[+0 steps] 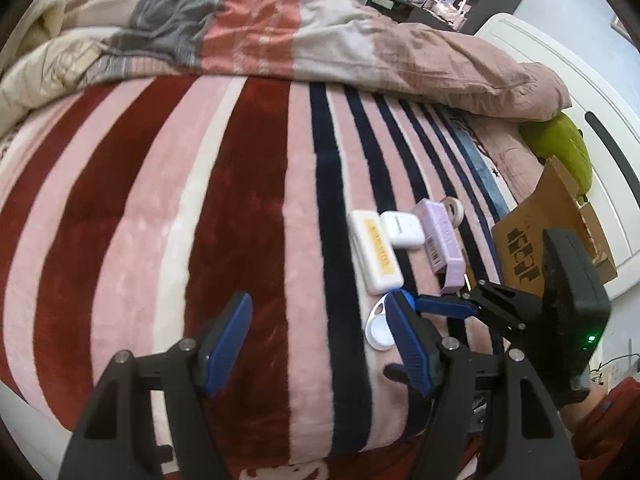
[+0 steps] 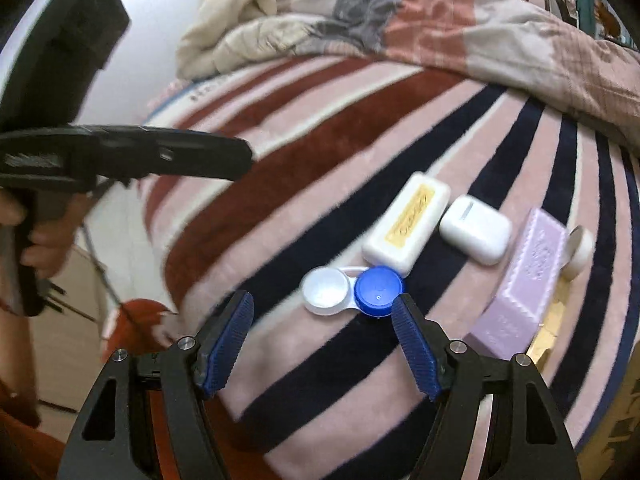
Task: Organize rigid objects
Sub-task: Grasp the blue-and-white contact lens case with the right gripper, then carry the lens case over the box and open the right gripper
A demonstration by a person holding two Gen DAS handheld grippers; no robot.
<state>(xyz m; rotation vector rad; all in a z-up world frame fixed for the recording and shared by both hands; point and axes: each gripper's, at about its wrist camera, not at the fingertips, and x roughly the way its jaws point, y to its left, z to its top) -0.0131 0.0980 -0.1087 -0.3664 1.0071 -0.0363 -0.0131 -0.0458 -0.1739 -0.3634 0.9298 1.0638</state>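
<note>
Small rigid objects lie in a row on the striped blanket (image 2: 304,168). A white-and-blue contact lens case (image 2: 352,290) lies just beyond my open right gripper (image 2: 322,312). Behind it lie a white box with a yellow label (image 2: 408,222), a white earbud case (image 2: 476,228), a lilac box (image 2: 524,280) and a small tape roll (image 2: 580,250). In the left wrist view my left gripper (image 1: 320,312) is open and empty over the blanket. The lens case (image 1: 380,326) lies by its right finger, with the white box (image 1: 374,256), earbud case (image 1: 402,228) and lilac box (image 1: 440,242) beyond. The right gripper (image 1: 436,306) shows there at the right.
A rumpled quilt (image 1: 320,40) is heaped at the back of the bed. A cardboard box (image 1: 560,216) and a green object (image 1: 568,148) stand at the bed's right edge. The left gripper's body (image 2: 120,152) and hand show at the left in the right wrist view.
</note>
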